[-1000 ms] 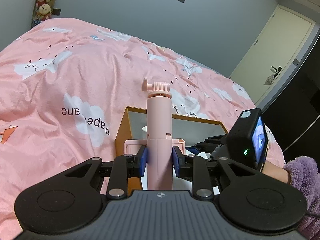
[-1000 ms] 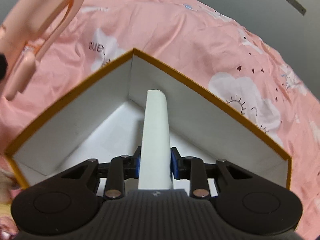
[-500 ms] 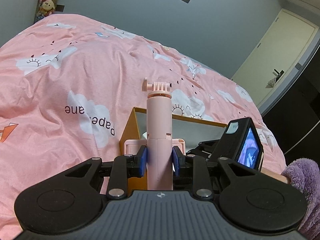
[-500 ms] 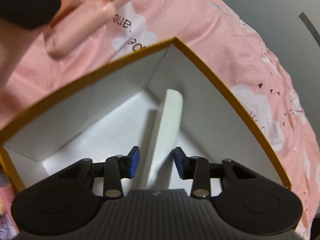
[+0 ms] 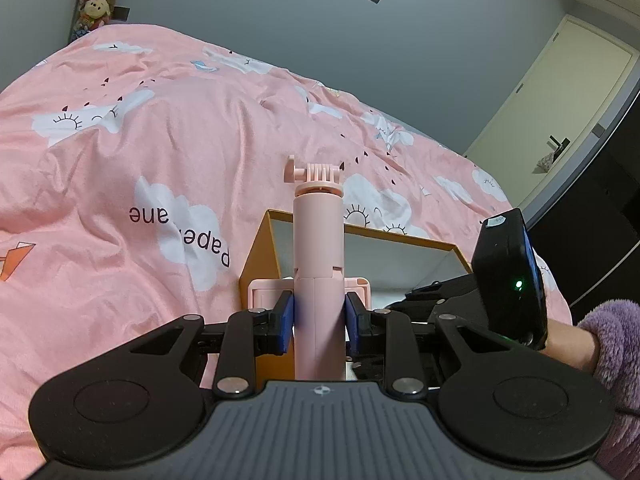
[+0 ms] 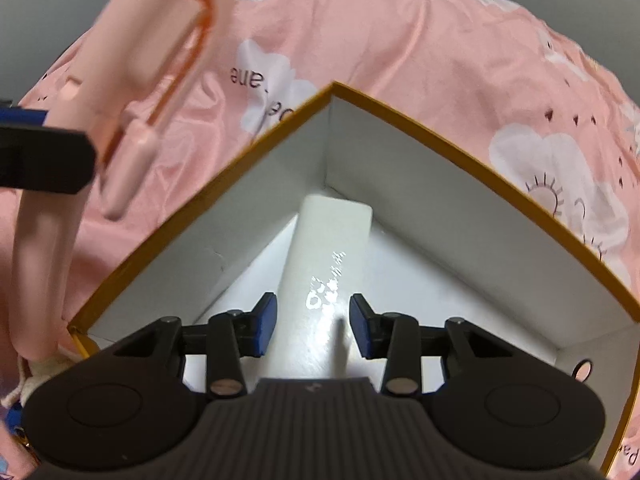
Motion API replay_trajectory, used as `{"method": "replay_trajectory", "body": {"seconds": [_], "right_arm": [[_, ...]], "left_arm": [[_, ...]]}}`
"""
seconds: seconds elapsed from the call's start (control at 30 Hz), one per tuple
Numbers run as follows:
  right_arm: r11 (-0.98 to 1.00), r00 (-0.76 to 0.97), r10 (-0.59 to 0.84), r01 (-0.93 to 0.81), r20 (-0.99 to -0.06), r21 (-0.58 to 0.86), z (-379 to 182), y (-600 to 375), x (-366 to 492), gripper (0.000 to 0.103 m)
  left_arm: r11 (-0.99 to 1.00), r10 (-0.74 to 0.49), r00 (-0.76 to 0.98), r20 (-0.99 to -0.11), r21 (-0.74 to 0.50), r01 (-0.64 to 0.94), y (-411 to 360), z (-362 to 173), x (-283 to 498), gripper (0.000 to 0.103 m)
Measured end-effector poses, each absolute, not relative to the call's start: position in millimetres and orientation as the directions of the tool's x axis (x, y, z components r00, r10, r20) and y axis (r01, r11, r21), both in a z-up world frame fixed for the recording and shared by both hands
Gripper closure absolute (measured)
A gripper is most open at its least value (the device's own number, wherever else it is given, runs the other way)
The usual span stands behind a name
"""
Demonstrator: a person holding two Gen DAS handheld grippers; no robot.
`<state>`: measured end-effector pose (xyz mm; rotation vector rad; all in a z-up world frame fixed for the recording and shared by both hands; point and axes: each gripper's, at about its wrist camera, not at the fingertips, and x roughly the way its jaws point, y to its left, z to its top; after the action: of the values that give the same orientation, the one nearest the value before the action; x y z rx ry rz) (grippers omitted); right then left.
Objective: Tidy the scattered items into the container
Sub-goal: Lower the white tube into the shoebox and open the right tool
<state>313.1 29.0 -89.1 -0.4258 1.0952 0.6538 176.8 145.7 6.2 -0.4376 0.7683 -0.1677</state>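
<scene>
Right gripper [image 6: 313, 320] stands spread over the white box [image 6: 326, 264] lying inside the orange-rimmed container [image 6: 440, 136], while the left gripper [image 5: 319, 320] clamps 1 pink selfie stick [image 5: 319, 240] beside it, likely needing lowering in next.

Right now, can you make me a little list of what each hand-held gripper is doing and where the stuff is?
left hand-held gripper: shut on the pink selfie stick, held upright above the bed
right hand-held gripper: open, over the box
white bar: lying inside the box, between the open fingers
box: orange rim, white inside, sitting on the pink blanket
still to go in: the pink selfie stick
</scene>
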Motion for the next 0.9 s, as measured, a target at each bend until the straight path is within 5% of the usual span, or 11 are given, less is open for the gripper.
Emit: {"method": "replay_trajectory", "body": {"seconds": [0.43, 0.6, 0.9], "right_arm": [[0.743, 0.006, 0.266, -0.638, -0.964, 0.201, -118.9, 17.0, 327.7, 0.054], [0.787, -0.025, 0.316, -0.552, -0.948, 0.277, -121.7, 25.1, 331.7, 0.073], [0.845, 0.014, 0.390, -0.402, -0.921, 0.352, -129.8, 30.6, 345.5, 0.086]], "left_arm": [[0.900, -0.301, 0.704, -0.643, -0.435, -0.012, 144.0, 3.8, 179.0, 0.072], [0.902, -0.294, 0.701, -0.650, -0.431, -0.022, 145.0, 3.3, 181.1, 0.072], [0.907, -0.286, 0.695, -0.659, -0.420, -0.025, 144.2, 2.9, 186.8, 0.072]]}}
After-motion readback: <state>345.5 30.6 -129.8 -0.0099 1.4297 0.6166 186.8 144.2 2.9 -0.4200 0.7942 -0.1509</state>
